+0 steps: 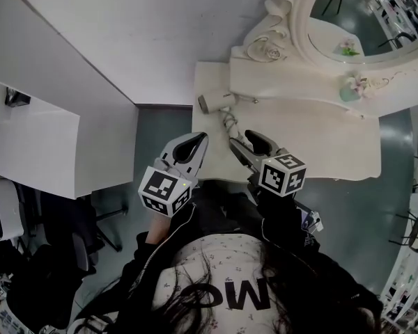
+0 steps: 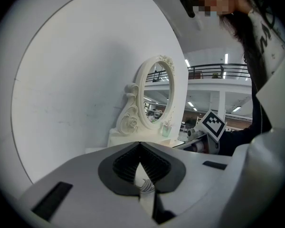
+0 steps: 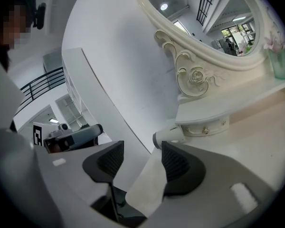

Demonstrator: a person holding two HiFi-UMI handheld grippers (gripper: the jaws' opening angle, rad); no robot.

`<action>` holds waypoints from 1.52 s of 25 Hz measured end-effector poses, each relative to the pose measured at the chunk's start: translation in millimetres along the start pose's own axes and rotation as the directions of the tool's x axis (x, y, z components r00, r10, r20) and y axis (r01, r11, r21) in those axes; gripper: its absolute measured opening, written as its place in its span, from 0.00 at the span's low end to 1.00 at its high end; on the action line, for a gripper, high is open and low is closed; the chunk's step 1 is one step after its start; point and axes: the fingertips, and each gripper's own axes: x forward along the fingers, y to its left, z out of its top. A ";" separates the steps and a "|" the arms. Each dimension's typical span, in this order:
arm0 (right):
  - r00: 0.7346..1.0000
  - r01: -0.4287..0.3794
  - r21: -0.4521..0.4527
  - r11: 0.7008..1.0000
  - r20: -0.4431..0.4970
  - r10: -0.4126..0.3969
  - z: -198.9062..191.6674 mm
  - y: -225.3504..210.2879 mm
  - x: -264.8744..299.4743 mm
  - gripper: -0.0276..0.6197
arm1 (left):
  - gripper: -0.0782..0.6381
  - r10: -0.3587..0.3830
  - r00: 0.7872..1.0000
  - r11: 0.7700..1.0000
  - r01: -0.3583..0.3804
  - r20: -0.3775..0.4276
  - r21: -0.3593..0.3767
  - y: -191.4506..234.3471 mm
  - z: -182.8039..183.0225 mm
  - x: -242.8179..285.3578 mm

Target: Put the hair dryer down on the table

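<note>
- Left gripper (image 1: 203, 139): grey plastic jaws, tips together. Ribbed black pads leave a diamond-shaped gap behind the tips, and nothing is clearly clamped there.
- Through that gap, a bit of white coiled cord (image 2: 145, 185) shows. Can't tell whether it touches the pads.
- Right gripper (image 1: 240, 138): jaws apart, nothing between the ribbed pads. It sits just right of the left gripper, over the front edge of the table (image 1: 320, 138).
- Hair dryer (image 1: 214, 103): smooth pale barrel with a round end. It lies on its side on the table, ahead of both grippers and apart from them. In the right gripper view it is just beyond the jaw tips, slightly toward the right jaw.
- The springy spiral cord runs from the dryer back toward the right gripper.
- Table: matte cream top, with a raised shelf beyond the dryer that has small knobs on its front.
- Mirror (image 1: 348, 19): oval glass in a cream frame with carved scrolls and a rose. It stands ahead and to the right of the grippers.
- Vase (image 1: 348, 89): small, pale green, with flowers in it. It sits on the shelf, far right of the tools.
</note>
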 end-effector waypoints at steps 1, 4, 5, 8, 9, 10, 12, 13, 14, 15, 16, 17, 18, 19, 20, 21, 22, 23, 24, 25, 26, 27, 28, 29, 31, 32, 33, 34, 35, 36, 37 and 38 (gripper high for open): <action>1.000 -0.002 -0.005 1.000 0.007 0.002 1.9 0.3 -3.1 0.44 | 0.10 -0.002 1.000 1.000 0.002 0.003 0.003 -2.8 0.6 1.3; 0.999 -0.008 -0.015 1.000 0.049 0.009 12.7 0.7 -14.3 0.37 | 0.10 0.000 1.000 1.000 0.000 0.010 0.011 -11.4 2.5 4.7; 0.998 -0.010 -0.016 1.000 0.069 0.011 17.8 0.9 -19.5 0.37 | 0.10 0.004 1.000 1.000 -0.004 0.011 0.013 -14.6 2.6 5.5; 0.993 -0.022 -0.020 1.000 0.116 0.024 31.0 0.7 -39.7 0.23 | 0.10 0.024 1.000 1.000 -0.024 0.010 0.015 -27.6 1.3 6.7; 0.992 -0.030 -0.024 0.999 0.122 0.033 33.5 0.7 -46.8 0.22 | 0.10 0.033 0.999 0.999 -0.033 0.013 0.014 -33.0 1.0 7.0; 0.991 -0.040 -0.029 0.999 0.126 0.044 35.0 0.7 -53.8 0.20 | 0.10 0.041 0.999 0.999 -0.041 0.016 0.014 -39.0 0.5 7.6; 0.989 -0.064 -0.036 0.997 0.127 0.069 34.6 0.8 -68.1 0.18 | 0.10 0.058 0.998 0.998 -0.058 0.019 0.016 -53.8 -1.8 9.4; 0.989 -0.078 -0.039 0.996 0.125 0.083 32.7 0.9 -75.4 0.18 | 0.10 0.064 0.998 0.998 -0.064 0.018 0.018 -63.1 -3.6 10.3; 0.988 -0.093 -0.042 0.995 0.119 0.097 29.7 1.1 -82.8 0.18 | 0.10 0.069 0.997 0.997 -0.070 0.018 0.021 -73.3 -5.6 10.9; 0.987 -0.108 -0.045 0.993 0.112 0.112 25.8 1.1 -90.1 0.18 | 0.10 0.074 0.997 0.997 -0.075 0.018 0.023 -83.9 -7.6 11.1; 0.987 -0.122 -0.049 0.991 0.103 0.127 21.3 1.2 -97.3 0.18 | 0.10 0.081 0.997 0.996 -0.081 0.020 0.025 -94.3 -9.3 11.0; 0.985 -0.137 -0.051 0.989 0.095 0.142 16.6 1.5 -104.6 0.18 | 0.10 0.089 0.996 0.996 -0.090 0.022 0.026 -104.3 -10.8 10.3; 0.984 -0.152 -0.054 0.987 0.087 0.157 11.9 2.0 -111.9 0.18 | 0.10 0.100 0.995 0.995 -0.100 0.025 0.028 -113.7 -12.3 9.1; 0.982 -0.168 -0.058 0.984 0.080 0.172 7.3 2.9 -119.5 0.18 | 0.10 0.112 0.993 0.993 -0.113 0.029 0.030 -122.7 -13.8 7.4; 0.979 -0.184 -0.061 0.981 0.073 0.188 2.8 3.8 -127.5 0.18 | 0.10 0.126 0.991 0.991 -0.127 0.033 0.030 -131.6 -15.6 5.2; 0.977 -0.199 -0.065 0.978 0.066 0.203 -1.9 4.6 -135.9 0.18 | 0.10 0.141 0.989 0.989 -0.142 0.036 0.030 -140.7 -17.7 2.6; 0.975 -0.212 -0.068 0.975 0.060 0.216 -6.8 5.1 -144.7 0.18 | 0.10 0.156 0.987 0.987 -0.158 0.040 0.029 -150.1 -20.3 -0.5; 0.972 -0.224 -0.070 0.972 0.054 0.228 -12.0 5.3 -153.9 0.18 | 0.10 0.171 0.984 0.985 -0.172 0.042 0.027 -160.0 -23.4 -3.9; 0.970 -0.235 -0.071 0.969 0.048 0.238 -17.6 5.3 -163.1 0.18 | 0.10 0.183 0.982 0.983 -0.185 0.044 0.024 -170.0 -27.3 -7.5; 0.968 -0.245 -0.072 0.967 0.043 0.248 -23.4 5.2 -171.9 0.17 | 0.10 0.196 0.980 0.980 -0.197 0.045 0.021 -179.6 -31.8 -11.2; 0.965 -0.255 -0.072 0.964 0.039 0.258 -29.1 5.3 -180.1 0.15 | 0.10 0.209 0.977 0.978 -0.210 0.044 0.020 -188.6 -36.7 -14.9; 0.963 -0.265 -0.071 0.962 0.036 0.268 -34.7 5.8 -187.6 0.15 | 0.10 0.221 0.974 0.975 -0.222 0.042 0.020 -197.1 -41.8 -18.5; 0.960 -0.276 -0.069 0.959 0.035 0.279 -40.1 6.7 -194.9 0.15 | 0.10 0.232 0.972 0.972 -0.232 0.038 0.021 -205.6 -46.6 -21.9; 0.957 -0.287 -0.066 0.956 0.033 0.289 -45.4 7.8 -202.2 0.15 | 0.10 0.240 0.970 0.970 -0.241 0.034 0.021 -214.4 -51.1 -25.0; 0.951 -0.308 -0.062 0.949 0.024 0.310 -55.2 10.2 -216.5 0.15 | 0.10 0.252 0.967 0.967 -0.253 0.027 0.022 -232.5 -57.6 -30.0; 0.948 -0.318 -0.061 0.946 0.017 0.319 -59.8 11.8 -223.1 0.15 | 0.10 0.258 0.966 0.966 -0.258 0.026 0.023 -241.4 -59.4 -32.5; 0.945 -0.327 -0.060 0.943 0.010 0.328 -63.9 13.8 -229.1 0.15 | 0.10 0.262 0.965 0.964 -0.263 0.026 0.024 -249.7 -60.1 -35.4; 0.942 -0.336 -0.060 0.940 0.005 0.337 -67.4 16.0 -234.2 0.15 | 0.10 0.267 0.963 0.963 -0.268 0.028 0.026 -257.2 -60.3 -38.5; 0.939 -0.344 -0.059 0.937 0.001 0.345 -70.5 18.2 -238.5 0.15 | 0.10 0.272 0.962 0.962 -0.273 0.031 0.028 -263.5 -60.3 -41.6; 0.936 -0.351 -0.059 0.934 -0.001 0.352 -73.3 20.4 -241.9 0.15 | 0.10 0.276 0.961 0.960 -0.277 0.031 0.031 -269.1 -60.9 -44.8; 0.934 -0.357 -0.059 0.932 -0.003 0.358 -76.1 22.5 -244.8 0.15 | 0.10 0.279 0.960 0.959 -0.280 0.030 0.035 -274.0 -62.1 -48.2; 0.932 -0.363 -0.060 0.930 -0.004 0.363 -79.0 24.5 -247.2 0.15 | 0.10 0.282 0.959 0.958 -0.283 0.029 0.039 -278.3 -63.8 -51.6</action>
